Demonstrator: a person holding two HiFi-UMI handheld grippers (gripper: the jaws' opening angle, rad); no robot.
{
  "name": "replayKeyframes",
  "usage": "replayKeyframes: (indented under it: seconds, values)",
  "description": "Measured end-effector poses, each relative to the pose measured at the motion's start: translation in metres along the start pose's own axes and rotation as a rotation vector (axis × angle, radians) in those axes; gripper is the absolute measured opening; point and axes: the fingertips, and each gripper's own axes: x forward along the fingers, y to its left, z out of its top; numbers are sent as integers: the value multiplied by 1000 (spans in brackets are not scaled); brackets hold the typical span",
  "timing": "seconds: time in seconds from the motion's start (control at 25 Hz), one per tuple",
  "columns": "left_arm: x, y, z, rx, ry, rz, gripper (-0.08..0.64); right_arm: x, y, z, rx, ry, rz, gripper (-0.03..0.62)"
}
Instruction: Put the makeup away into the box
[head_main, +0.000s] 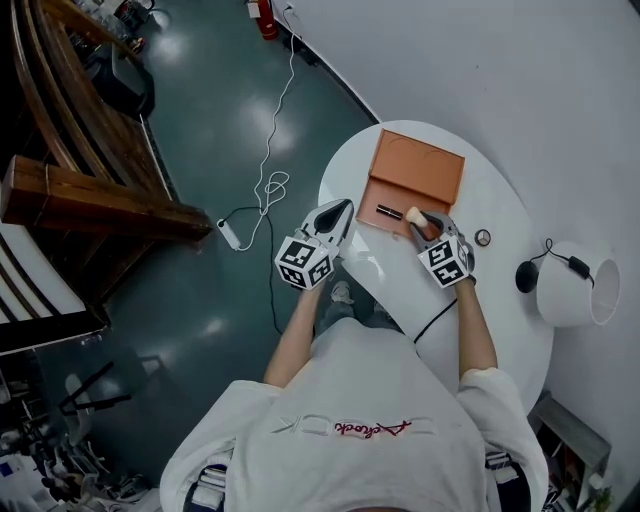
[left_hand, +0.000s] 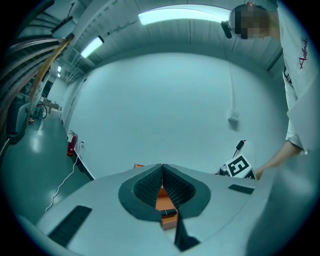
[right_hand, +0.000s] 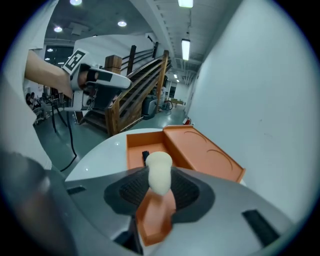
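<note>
An open orange box (head_main: 378, 192) lies on the round white table (head_main: 500, 210), its lid (head_main: 420, 163) folded back toward the wall. A black tube (head_main: 389, 212) rests in the tray. My right gripper (head_main: 425, 224) is shut on a makeup brush (head_main: 416, 216) with an orange handle and a cream head, just over the tray's right front corner. In the right gripper view the brush (right_hand: 159, 172) sticks out past the jaws toward the box (right_hand: 136, 146). My left gripper (head_main: 343, 208) hovers at the table's left edge beside the box, shut and empty; between its closed jaws the box (left_hand: 163, 202) shows.
A small round item (head_main: 483, 237) lies right of the box. A white round lamp (head_main: 570, 283) with a black cable stands at the table's right side. On the floor to the left run a white cable and a power strip (head_main: 228, 233), with a wooden staircase (head_main: 90, 190) beyond.
</note>
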Motion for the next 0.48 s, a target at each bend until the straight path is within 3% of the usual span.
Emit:
replayKeyframes:
  seconds: [0.32, 0.48]
  values:
    - [12, -9, -6, 18, 29, -29, 9, 3, 3, -17, 69, 16, 41, 186]
    - [14, -11, -4, 24, 25, -34, 9, -2, 1, -20, 87, 10, 15, 186]
